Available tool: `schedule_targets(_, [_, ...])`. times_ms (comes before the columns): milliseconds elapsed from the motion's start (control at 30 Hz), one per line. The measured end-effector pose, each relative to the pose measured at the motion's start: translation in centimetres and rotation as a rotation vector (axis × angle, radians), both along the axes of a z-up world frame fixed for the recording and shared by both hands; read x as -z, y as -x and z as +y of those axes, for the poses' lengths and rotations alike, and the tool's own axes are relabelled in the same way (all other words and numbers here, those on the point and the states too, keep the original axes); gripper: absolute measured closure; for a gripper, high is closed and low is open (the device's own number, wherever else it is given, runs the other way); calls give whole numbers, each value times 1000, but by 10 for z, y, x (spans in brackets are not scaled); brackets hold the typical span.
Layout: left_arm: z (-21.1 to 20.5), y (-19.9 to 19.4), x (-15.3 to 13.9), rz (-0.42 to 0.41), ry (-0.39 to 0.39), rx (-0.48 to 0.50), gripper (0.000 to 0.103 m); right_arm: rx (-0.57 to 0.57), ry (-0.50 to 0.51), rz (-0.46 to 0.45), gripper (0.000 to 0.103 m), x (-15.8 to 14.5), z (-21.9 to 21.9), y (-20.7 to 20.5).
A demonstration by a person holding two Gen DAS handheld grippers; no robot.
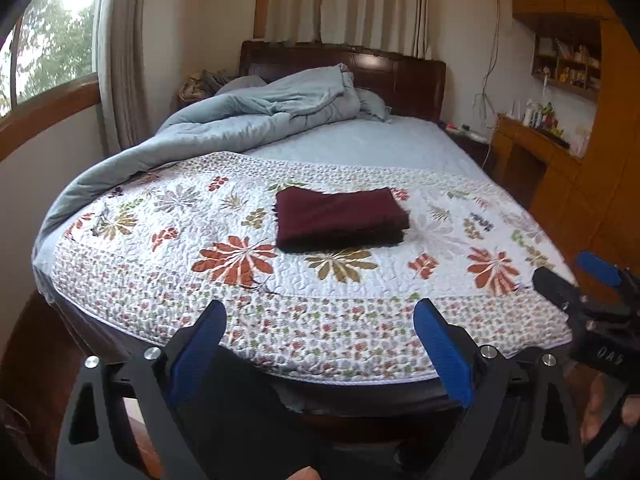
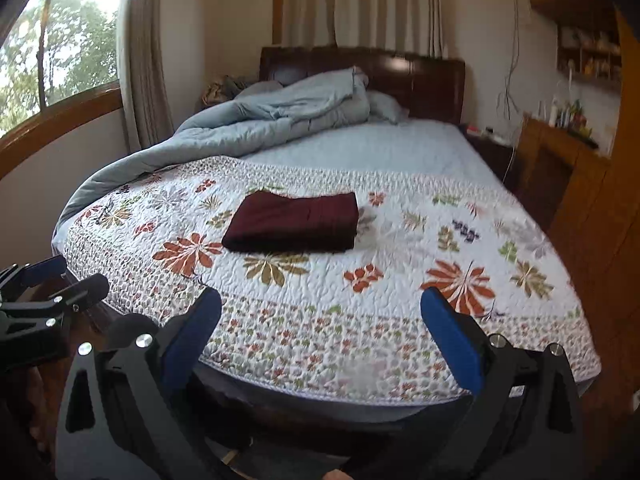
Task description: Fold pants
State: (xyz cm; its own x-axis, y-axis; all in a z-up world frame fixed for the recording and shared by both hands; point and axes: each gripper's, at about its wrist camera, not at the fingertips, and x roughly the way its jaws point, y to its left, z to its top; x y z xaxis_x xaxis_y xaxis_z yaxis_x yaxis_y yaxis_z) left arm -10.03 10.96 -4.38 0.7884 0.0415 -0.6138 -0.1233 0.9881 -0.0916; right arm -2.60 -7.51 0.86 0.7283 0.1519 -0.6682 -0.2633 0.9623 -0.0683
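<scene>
the right claw (image 1: 576, 276), off to the right of the left claw (image 1: 320, 336), is cut by the picture's edge. far ahead and right of both claws, the shelf items (image 1: 568, 66) are too small to name. the bundle (image 2: 218, 90) beside the headboard (image 2: 420, 76) is half hidden behind the blue comforter (image 2: 280, 116).

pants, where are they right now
The folded maroon pants lie flat on the floral quilt, near mid-bed in both wrist views, beyond both open grippers and clear of the blue comforter.
</scene>
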Motion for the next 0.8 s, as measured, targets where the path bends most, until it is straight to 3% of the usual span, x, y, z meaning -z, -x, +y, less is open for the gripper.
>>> schedule_targets(100, [0, 0, 3, 0, 3, -2, 8, -4, 21, -9, 4, 1, 3, 2])
schedule_targets(300, [1, -12, 25, 52, 13, -15, 8, 11, 27, 55, 4, 20, 1, -6])
schedule_targets(500, [-9, -25, 37, 65, -49, -3, 8, 17, 27, 73, 4, 30, -1, -16])
schedule_targets(800, [5, -38, 47, 116, 76, -3, 5, 15, 28, 101, 4, 42, 0, -25])
